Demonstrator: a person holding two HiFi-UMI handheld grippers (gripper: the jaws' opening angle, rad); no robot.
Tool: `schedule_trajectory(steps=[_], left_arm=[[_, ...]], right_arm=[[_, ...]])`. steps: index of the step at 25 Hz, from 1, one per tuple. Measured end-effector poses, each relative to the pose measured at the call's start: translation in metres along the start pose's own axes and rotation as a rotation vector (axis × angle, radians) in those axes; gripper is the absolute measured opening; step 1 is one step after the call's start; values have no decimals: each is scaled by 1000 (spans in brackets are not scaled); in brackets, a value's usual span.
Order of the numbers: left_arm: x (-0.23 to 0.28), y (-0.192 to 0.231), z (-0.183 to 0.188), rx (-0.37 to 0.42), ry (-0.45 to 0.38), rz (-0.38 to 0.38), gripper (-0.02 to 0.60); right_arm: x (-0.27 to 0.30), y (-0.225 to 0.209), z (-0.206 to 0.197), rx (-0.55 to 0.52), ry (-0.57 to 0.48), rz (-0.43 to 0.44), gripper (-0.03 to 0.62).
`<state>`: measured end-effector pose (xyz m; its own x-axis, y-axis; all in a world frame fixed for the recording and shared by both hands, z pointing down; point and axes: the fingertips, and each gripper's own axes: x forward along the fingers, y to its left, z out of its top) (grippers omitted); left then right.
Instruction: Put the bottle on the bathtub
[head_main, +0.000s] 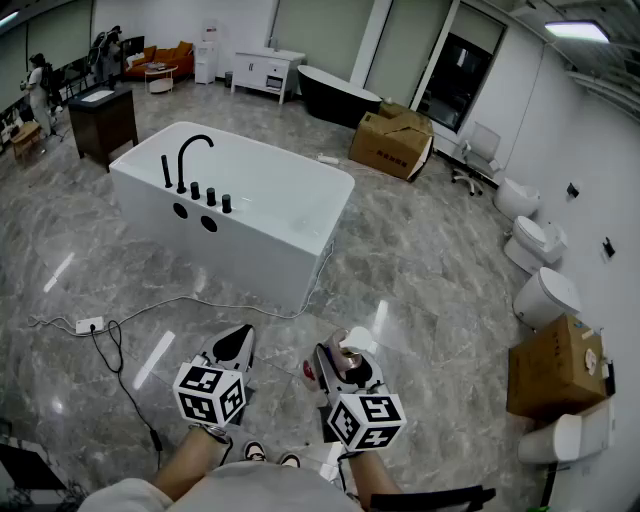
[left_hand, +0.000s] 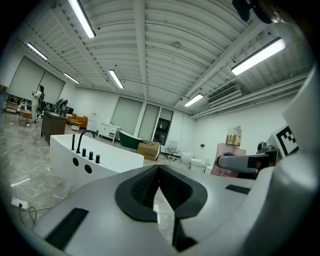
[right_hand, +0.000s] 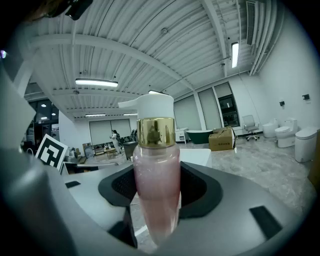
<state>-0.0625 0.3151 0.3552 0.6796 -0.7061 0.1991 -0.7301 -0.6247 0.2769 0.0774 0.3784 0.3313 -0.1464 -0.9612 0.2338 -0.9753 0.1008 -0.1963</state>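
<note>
A pink bottle (right_hand: 156, 185) with a gold collar and white pump top stands upright between the jaws of my right gripper (right_hand: 157, 200), which is shut on it. In the head view that right gripper (head_main: 338, 368) is low in the middle with the bottle (head_main: 352, 352) in it, well short of the white bathtub (head_main: 290, 195). The bottle (left_hand: 229, 159) also shows at the right of the left gripper view. My left gripper (head_main: 234, 348) is beside the right one, its jaws shut with nothing between them. The bathtub (left_hand: 107, 159) has a black tap (head_main: 190, 155) on its left rim.
A power strip (head_main: 89, 325) and cables lie on the marble floor left of me. Cardboard boxes (head_main: 392, 140) stand behind the tub and another box (head_main: 555, 365) at the right. Toilets (head_main: 545, 295) line the right wall. A dark tub (head_main: 335, 95) stands at the back.
</note>
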Motion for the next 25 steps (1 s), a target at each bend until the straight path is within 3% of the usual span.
schedule_trajectory(steps=[12,25], left_arm=[[7,16,3,0,1,-9,16],[15,36,-4,-4,30,-24,17]], right_arm=[[15,6,0,20,9,8,239],[28,-5,-7,64,19,-57,239]])
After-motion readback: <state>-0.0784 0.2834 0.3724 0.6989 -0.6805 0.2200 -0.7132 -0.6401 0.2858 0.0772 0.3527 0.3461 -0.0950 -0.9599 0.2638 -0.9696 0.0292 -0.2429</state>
